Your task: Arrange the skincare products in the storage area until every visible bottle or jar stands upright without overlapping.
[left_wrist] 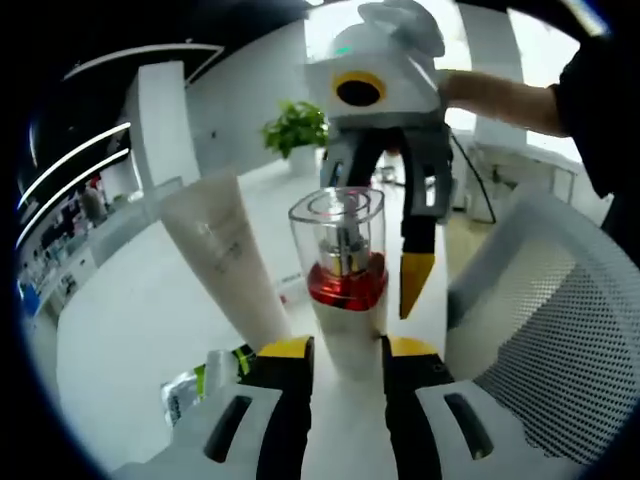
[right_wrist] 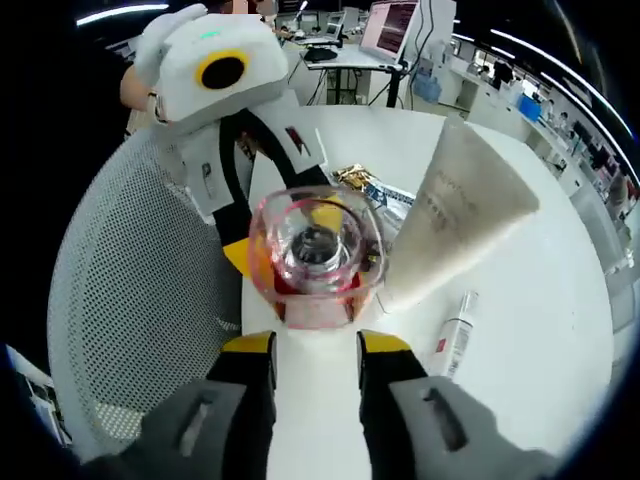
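Glass-clear cap, red collar: the bottle [left_wrist: 340, 275] looks top-heavy and slippery.
Left tool [left_wrist: 346, 352] clamps its white body; right tool [right_wrist: 314, 345] stands apart around it.

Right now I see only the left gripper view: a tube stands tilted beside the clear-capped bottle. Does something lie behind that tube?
Observer: Yes. A small white bottle lies on its side on the table, beyond the tube.
Operator: And the right gripper, where are its jaws?
Observer: The right gripper has one jaw on each side of the white base of the clear-capped bottle. I cannot tell if they press it.
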Available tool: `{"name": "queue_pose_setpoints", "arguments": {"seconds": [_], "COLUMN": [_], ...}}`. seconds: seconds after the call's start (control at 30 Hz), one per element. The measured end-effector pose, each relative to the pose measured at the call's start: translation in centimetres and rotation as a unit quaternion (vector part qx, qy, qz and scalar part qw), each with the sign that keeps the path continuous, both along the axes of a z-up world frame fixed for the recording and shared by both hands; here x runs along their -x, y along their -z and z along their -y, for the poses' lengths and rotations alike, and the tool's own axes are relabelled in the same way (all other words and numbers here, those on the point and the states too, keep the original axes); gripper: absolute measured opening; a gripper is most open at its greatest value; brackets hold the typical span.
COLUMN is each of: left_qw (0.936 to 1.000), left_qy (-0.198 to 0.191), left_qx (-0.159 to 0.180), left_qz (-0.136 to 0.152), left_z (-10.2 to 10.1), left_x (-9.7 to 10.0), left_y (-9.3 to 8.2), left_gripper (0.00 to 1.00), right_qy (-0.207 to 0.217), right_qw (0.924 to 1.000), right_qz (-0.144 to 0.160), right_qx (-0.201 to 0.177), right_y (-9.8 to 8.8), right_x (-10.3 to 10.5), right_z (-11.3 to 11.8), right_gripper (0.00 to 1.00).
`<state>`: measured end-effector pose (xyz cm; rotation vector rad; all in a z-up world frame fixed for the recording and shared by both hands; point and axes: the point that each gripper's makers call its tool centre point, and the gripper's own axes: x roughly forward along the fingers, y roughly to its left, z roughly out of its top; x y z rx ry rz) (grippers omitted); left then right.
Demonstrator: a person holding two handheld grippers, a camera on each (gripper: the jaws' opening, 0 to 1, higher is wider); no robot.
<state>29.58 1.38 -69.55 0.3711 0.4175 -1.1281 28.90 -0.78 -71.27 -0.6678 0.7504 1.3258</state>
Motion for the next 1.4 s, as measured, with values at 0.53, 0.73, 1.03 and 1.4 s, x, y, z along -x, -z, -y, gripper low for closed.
{"name": "queue_pose_setpoints", "arguments": {"seconds": [0.53, 0.73, 1.03, 1.4], "left_qw": [0.9988, 0.9984, 0.9966, 0.9961], "left_qy": [-0.048, -0.053, -0.023, -0.042], "left_qx": [-0.013, -0.011, -0.012, -0.005], "left_qz": [0.005, -0.013, -0.078, -0.078], "left_z": [-1.9, -2.8, -1.5, -0.6], "left_x": [-1.8, -1.3, 1.9, 1.2], "left_y": [0.2, 0.3, 0.6, 0.9], "left_gripper": [0.06, 0.08, 0.13, 0.14], "right_qy": [0.05, 0.084, 0.135, 0.16], "right_qw": [0.9987, 0.9963, 0.989, 0.9832], "right_qz": [-0.002, 0.008, 0.035, 0.04], "right_qx": [-0.008, -0.015, -0.05, -0.077], "right_y": [0.4, 1.1, 0.6, 0.1], "right_x": [0.1, 0.7, 0.2, -0.3], "right_z": [0.0, 0.5, 0.5, -0.2], "right_gripper": [0.05, 0.1, 0.2, 0.23]}}
